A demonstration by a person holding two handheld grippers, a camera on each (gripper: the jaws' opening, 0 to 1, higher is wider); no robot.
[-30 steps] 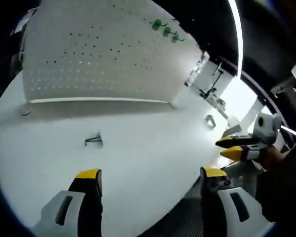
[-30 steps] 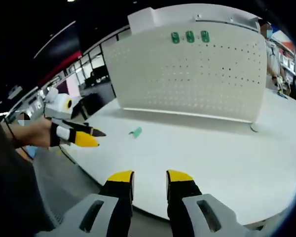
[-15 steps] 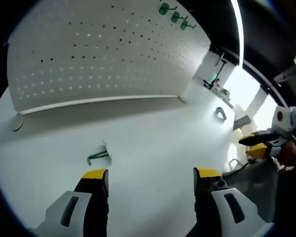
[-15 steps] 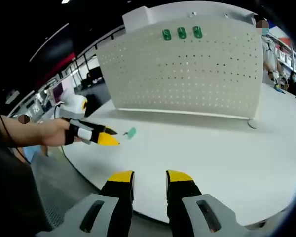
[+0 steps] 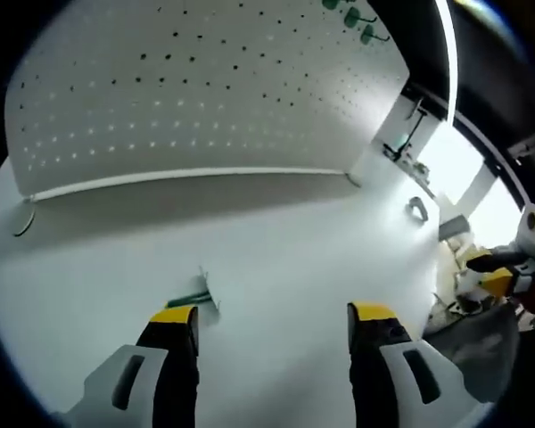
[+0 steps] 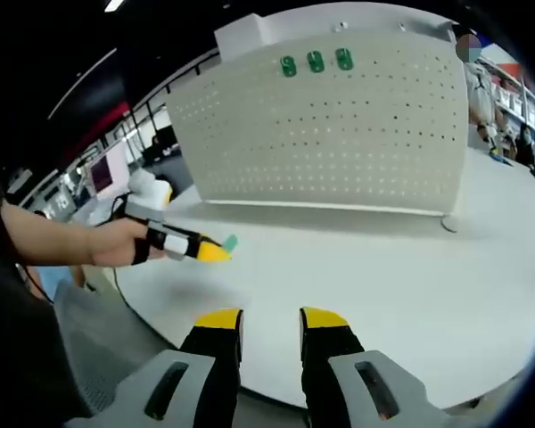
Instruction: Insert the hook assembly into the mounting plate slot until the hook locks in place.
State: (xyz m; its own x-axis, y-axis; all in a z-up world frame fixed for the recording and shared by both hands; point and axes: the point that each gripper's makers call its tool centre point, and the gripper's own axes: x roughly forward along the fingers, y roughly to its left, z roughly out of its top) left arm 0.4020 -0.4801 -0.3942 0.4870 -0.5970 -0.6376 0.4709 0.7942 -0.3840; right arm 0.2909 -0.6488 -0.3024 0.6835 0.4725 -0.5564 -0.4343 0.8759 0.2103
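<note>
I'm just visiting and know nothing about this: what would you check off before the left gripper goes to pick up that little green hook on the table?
1. Loose hook lies on the table, in plain sight: ok.
2. Left gripper open, nothing between its jaws: ok.
3. Hook centred between the jaws: not ok, it sits by one jaw tip, off to the side.
4. Pegboard upright, free holes showing below three green hooks: ok.
5. Right gripper away from the hook: ok.
6. Which way the hook's prongs face: cannot tell, too small.
</note>
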